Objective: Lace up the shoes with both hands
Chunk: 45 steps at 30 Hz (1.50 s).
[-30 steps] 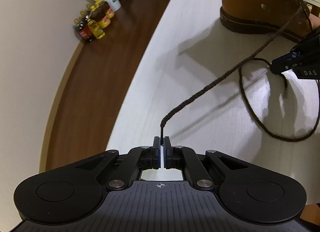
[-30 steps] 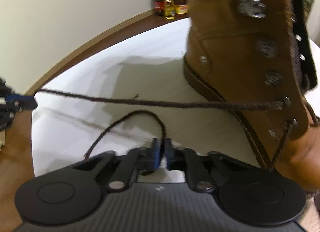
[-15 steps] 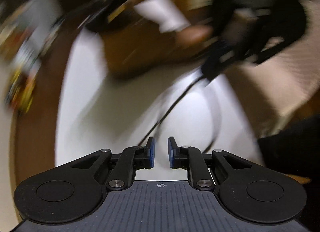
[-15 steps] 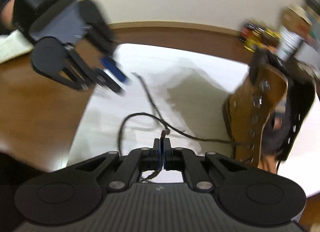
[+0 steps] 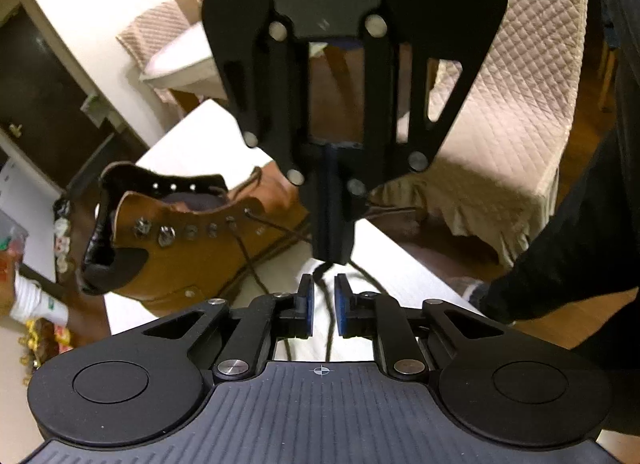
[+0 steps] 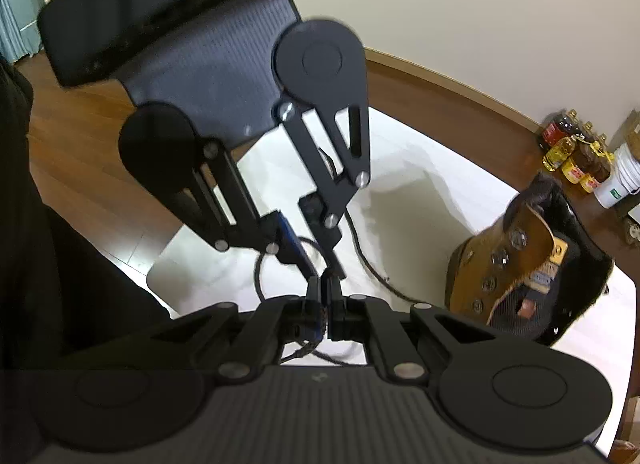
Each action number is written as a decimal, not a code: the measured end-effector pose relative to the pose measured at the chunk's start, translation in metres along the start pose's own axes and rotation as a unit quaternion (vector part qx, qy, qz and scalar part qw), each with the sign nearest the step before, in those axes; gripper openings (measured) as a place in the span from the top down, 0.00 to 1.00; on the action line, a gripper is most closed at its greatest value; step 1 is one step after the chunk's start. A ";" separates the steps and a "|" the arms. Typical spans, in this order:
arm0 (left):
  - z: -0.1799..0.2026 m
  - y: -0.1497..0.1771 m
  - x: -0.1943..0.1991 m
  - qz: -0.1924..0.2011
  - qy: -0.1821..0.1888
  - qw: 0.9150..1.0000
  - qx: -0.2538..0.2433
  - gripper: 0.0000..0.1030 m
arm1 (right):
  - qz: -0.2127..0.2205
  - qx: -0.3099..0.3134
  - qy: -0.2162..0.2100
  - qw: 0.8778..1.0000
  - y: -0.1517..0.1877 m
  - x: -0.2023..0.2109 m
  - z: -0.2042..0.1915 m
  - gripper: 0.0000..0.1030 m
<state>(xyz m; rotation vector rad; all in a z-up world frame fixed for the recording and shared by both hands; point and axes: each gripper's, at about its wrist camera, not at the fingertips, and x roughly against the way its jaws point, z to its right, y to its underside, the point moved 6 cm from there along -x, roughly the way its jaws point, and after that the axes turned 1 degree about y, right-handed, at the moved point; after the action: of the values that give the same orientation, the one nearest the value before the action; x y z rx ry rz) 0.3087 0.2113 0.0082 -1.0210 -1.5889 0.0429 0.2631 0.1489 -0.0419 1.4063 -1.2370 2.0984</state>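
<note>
The tan leather lace-up boot (image 5: 188,236) with its black padded collar and metal eyelets lay tipped at the left of the left wrist view, on the white table (image 5: 192,132), its dark brown braided lace (image 5: 256,264) trailing toward lower centre. The right tongs (image 5: 332,252) were clenched on that lace, while the left tongs (image 5: 322,304) were closing with the lace between their blue pads, not yet pressed. Around the table were a brown wooden floor (image 6: 92,160), a quilted beige cover (image 5: 520,84), and oil bottles (image 6: 572,152) against the cream wall.

Cream wall (image 6: 460,4), wooden floor (image 6: 80,152), quilted beige cover (image 5: 520,104), black mesh chair (image 6: 180,24).
</note>
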 end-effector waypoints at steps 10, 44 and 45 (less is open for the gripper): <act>0.013 -0.024 -0.015 -0.003 0.017 1.000 -0.017 0.97 | 0.000 0.038 0.016 0.999 0.012 0.003 -0.001 0.97; -0.088 -0.092 -0.085 -0.101 -0.218 0.808 0.537 0.97 | 0.114 -0.320 0.010 0.940 0.106 -0.005 0.190 0.83; -0.090 -0.089 -0.087 -0.107 -0.217 0.806 0.540 0.97 | 0.113 -0.315 0.010 0.942 0.105 -0.009 0.190 0.83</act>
<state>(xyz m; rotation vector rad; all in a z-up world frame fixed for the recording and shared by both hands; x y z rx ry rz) 0.3248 0.0583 0.0159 0.0953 -1.6805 0.9766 0.3080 -0.0615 -0.0734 0.9814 -1.9104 1.5955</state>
